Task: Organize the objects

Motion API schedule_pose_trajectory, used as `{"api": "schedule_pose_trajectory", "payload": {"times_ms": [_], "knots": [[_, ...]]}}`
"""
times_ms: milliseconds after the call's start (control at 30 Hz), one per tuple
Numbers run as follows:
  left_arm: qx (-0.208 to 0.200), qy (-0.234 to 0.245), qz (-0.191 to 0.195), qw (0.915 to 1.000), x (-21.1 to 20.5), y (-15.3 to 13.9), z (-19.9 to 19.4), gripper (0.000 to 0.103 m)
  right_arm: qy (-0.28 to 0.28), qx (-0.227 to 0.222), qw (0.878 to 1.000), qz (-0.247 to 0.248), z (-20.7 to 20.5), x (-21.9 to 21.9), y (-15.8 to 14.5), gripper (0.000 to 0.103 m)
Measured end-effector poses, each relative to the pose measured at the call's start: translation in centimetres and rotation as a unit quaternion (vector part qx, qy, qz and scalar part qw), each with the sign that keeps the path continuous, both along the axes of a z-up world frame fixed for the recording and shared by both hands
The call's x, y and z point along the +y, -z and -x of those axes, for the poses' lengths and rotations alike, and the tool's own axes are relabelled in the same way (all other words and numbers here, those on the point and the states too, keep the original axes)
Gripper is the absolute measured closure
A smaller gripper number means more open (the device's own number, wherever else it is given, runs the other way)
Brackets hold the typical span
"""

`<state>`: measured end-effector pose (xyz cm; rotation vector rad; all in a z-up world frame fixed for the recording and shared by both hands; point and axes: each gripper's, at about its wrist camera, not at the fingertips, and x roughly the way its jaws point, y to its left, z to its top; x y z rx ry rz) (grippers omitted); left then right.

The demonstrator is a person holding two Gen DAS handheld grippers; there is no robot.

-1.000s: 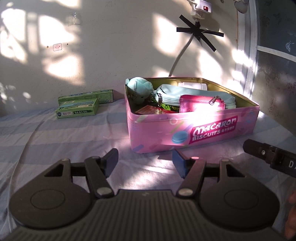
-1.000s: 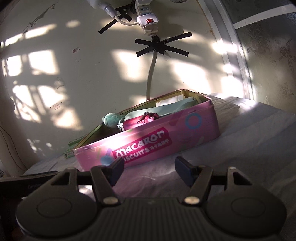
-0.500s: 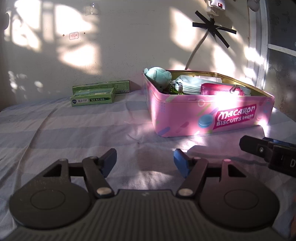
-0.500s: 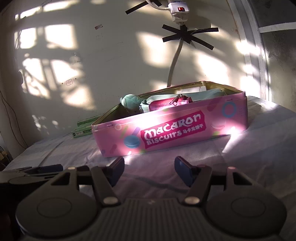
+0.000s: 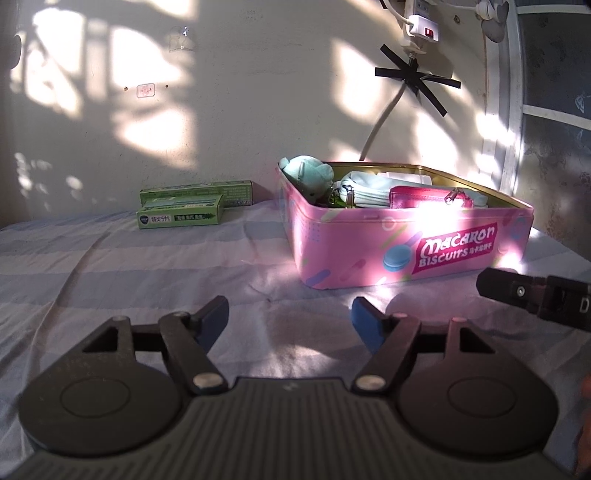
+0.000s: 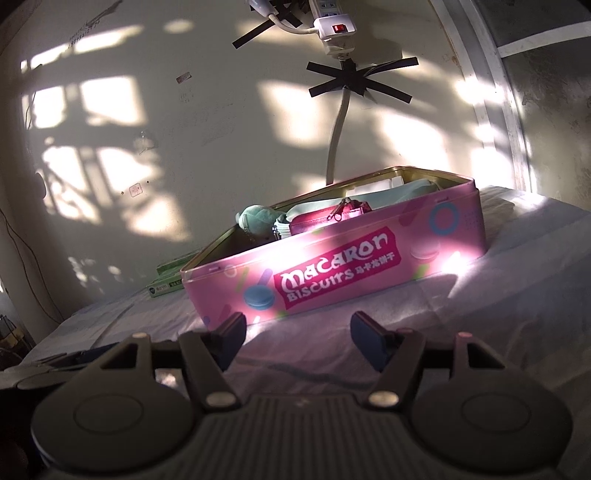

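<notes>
Left claw (image 5: 290, 319) is hovering low over the striped bed sheet (image 5: 110, 266), jaws spread wide, nothing between them. Right claw (image 6: 297, 332) is doing the same, jaws wide apart and empty, hanging just in front of the tin. In the left view the right claw's black body is poking in at the right edge, near the tin's front right corner.

Pink biscuit tin (image 5: 406, 240) is sitting lid-off on the bed, toward the right side and close to the wall, its long printed side facing both cameras. Sun patch is glaring on that front wall.

Inside the tin: a magenta zip pouch (image 5: 424, 195) is standing against the front wall, a pale blue pouch (image 5: 369, 190) is lying right behind it, touching. A teal plush toy (image 5: 306, 173) is sitting in the tin's back left corner, head sticking above the rim. Something white is lying at the back of the tin, too hidden to tell what.

Two green boxes (image 5: 184, 218) are lying on the bed left of the tin, well apart from it, one just behind the other, against the wall.

On the wall (image 6: 184, 147) above the tin, a white power strip (image 6: 334, 29) is hanging, its cable (image 6: 338, 140) taped down with black tape (image 6: 356, 81) crosses and dropping behind the tin.
</notes>
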<state>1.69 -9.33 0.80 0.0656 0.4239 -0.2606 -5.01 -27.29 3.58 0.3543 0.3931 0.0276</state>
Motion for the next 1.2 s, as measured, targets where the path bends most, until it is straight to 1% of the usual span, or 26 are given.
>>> {"api": "schedule_pose_trajectory", "payload": {"times_ms": [967, 1100, 1200], "knots": [[0.001, -0.003, 0.000, 1.0000, -0.01, 0.05, 0.05, 0.024, 0.001, 0.003, 1.000, -0.001, -0.06, -0.10, 0.02, 0.036], [0.000, -0.003, -0.003, 1.0000, 0.02, 0.00, 0.05, 0.024, 0.008, 0.014, 1.000, 0.005, -0.29, 0.11, 0.14, 0.036], [0.007, -0.002, -0.006, 1.0000, 0.16, -0.08, -0.07, 0.024, 0.015, 0.018, 1.000, 0.019, -0.29, 0.54, 0.04, 0.036]]}}
